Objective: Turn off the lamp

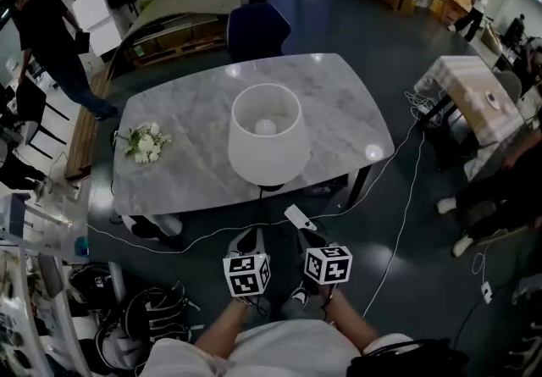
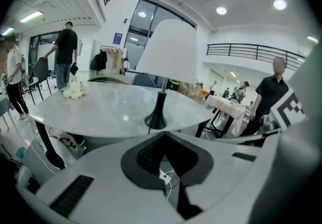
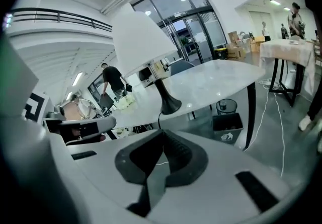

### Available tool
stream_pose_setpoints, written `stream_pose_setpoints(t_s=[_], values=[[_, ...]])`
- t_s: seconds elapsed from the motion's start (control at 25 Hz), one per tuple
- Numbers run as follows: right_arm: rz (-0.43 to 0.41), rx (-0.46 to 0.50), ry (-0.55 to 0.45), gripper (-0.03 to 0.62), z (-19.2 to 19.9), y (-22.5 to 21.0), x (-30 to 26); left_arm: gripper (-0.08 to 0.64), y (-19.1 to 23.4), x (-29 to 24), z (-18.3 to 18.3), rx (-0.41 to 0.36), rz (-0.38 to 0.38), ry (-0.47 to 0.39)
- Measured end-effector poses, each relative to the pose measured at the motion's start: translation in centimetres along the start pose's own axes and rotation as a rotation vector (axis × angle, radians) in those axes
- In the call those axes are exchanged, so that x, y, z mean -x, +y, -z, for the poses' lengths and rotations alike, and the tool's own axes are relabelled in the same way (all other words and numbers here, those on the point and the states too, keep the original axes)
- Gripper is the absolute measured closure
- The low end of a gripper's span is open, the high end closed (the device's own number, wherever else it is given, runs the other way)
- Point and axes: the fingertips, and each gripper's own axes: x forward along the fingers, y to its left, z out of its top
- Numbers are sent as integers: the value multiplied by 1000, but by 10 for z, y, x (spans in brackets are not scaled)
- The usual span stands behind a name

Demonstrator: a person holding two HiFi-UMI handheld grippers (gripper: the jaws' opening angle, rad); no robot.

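I'm holding left gripper (image 1: 248, 241) and right gripper (image 1: 296, 219) short of the table (image 1: 182, 108), both pressed together, pinching nothing, facing the lamp (image 1: 268, 136).

No lettering or number can be read; the print on the bin (image 3: 229, 130) is too small.

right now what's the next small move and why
Probably lower the right gripper to the white block lying on the floor just ahead of it; it may be the lamp's switch. Both that and the left gripper are shut and empty, and the lamp base shows no switch.
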Motion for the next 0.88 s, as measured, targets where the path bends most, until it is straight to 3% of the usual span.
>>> stream_pose_setpoints(t_s=[0.32,0.6,0.88], values=[[29,113,-49,591,-59,17,29,552,0,26,-57,20,-13,-81],[50,133,-98,591,-80,21,31,552,6,26,-66,3,-5,-91],[78,140,-101,592,-72,25,30,552,9,25,-64,2,6,-66]])
